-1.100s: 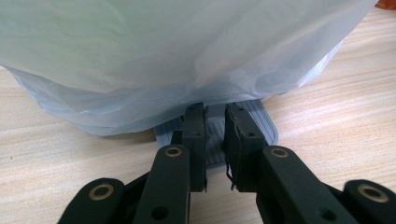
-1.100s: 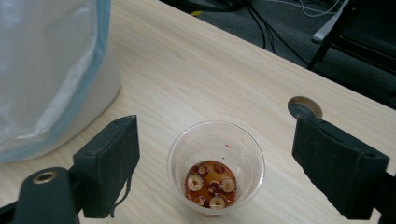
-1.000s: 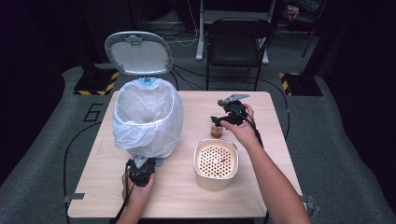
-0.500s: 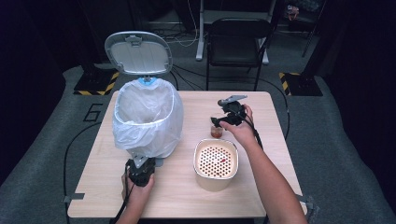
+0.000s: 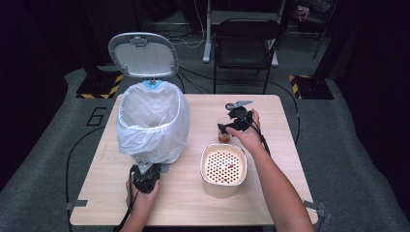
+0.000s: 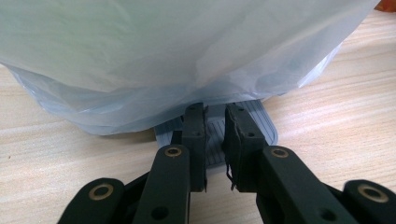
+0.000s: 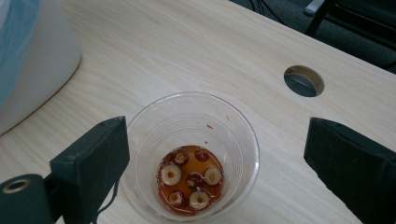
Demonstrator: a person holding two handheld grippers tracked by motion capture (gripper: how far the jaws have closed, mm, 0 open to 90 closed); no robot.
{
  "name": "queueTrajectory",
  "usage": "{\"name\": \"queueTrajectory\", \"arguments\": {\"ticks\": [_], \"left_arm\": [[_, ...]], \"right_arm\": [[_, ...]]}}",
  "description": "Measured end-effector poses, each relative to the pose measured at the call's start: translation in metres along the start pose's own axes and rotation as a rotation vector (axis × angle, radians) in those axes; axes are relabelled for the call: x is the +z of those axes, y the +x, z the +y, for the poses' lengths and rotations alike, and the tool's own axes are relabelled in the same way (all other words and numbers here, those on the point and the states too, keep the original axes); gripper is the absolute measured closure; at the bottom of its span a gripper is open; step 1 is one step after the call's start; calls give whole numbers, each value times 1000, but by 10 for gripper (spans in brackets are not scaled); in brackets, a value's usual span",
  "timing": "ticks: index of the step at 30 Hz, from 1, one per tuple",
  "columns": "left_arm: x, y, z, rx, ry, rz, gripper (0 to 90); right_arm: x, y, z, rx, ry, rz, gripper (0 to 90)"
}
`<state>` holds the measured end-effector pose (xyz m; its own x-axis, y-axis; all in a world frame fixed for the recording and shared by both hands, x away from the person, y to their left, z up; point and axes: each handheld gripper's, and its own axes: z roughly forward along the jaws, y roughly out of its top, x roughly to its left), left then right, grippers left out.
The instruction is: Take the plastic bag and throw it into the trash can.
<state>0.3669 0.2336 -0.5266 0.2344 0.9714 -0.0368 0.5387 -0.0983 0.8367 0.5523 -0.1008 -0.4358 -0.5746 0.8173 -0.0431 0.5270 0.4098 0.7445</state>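
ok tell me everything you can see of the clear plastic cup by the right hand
The clear plastic cup is a thin, ribbed, see-through tumbler standing upright on the light wooden table, beyond the round cream strainer bowl. A shallow pool of amber-brown liquid sits at its bottom with several small round fruit pieces, pale in the middle, and red specks dot the inner wall. The right tongs straddle it, having just been opening; one pad looks close to the rim, the other stands clear.

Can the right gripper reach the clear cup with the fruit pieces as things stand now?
Probably yes. The right gripper hangs just above the clear cup, jaws wide open and standing on either side of its rim. Nothing lies between them, and the table around the cup is bare.
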Motion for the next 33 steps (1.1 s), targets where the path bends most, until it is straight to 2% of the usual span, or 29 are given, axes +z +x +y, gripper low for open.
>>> {"name": "queueTrajectory", "arguments": {"ticks": [1, 3, 4, 5, 6, 7, 8, 9, 10, 11, 12, 14, 15, 18, 20, 22, 23, 31, 32, 33], "left_arm": [[1, -1, 0, -20, -4, -8, 786], [1, -1, 0, -25, -5, -8, 786], [1, -1, 0, -25, -5, -8, 786], [0, 0, 0, -5, -1, -1, 786], [0, 0, 0, -5, -1, -1, 786], [1, -1, 0, -26, -5, -8, 786], [0, -1, 0, -12, -2, -6, 786], [1, -2, 0, -27, -5, -7, 786], [1, -2, 0, -26, -5, -8, 786], [0, 0, 0, -4, -1, -1, 786], [0, -1, 0, -6, -1, -1, 786], [1, -2, 0, -28, -7, -7, 786], [1, -1, 0, -12, -3, -4, 786], [0, 0, 0, 0, -2, 1, 786], [1, -1, 0, -12, -4, -4, 786], [0, -1, 0, -6, -1, 0, 786], [1, -2, 0, -27, -6, -7, 786], [1, -2, 0, -28, -5, -7, 785], [1, -1, 0, -27, -5, -7, 785], [1, -2, 0, -27, -5, -7, 785]], "right_arm": [[2, 0, -1, 13, 2, 6, 64], [2, 0, -1, 12, 3, 8, 65], [2, 0, -1, 16, 6, 12, 65], [2, 1, -1, 17, 4, 15, 67], [2, 1, -1, 17, 4, 15, 67], [2, 1, -1, 11, 2, 14, 71], [1, 0, 0, 4, -9, 7, 82], [-1, 0, 1, 2, -22, 7, 86], [-3, 1, 2, 8, -32, 18, 86], [-4, 2, 3, 11, -37, 22, 86], [-4, 2, 3, 11, -37, 22, 86], [-4, 2, 3, 1, -28, 47, 82], [-4, 3, 3, -1, -22, 52, 77], [1, 7, 2, -10, 2, 54, 74], [3, 9, 1, -20, 14, 55, 75], [6, 10, 0, -33, 24, 63, 93], [7, 10, -1, -34, 27, 66, 100], [14, 12, -3, -58, 49, 69, 145], [14, 12, -3, -69, 61, 74, 187], [14, 12, -3, -69, 61, 74, 187]]}}
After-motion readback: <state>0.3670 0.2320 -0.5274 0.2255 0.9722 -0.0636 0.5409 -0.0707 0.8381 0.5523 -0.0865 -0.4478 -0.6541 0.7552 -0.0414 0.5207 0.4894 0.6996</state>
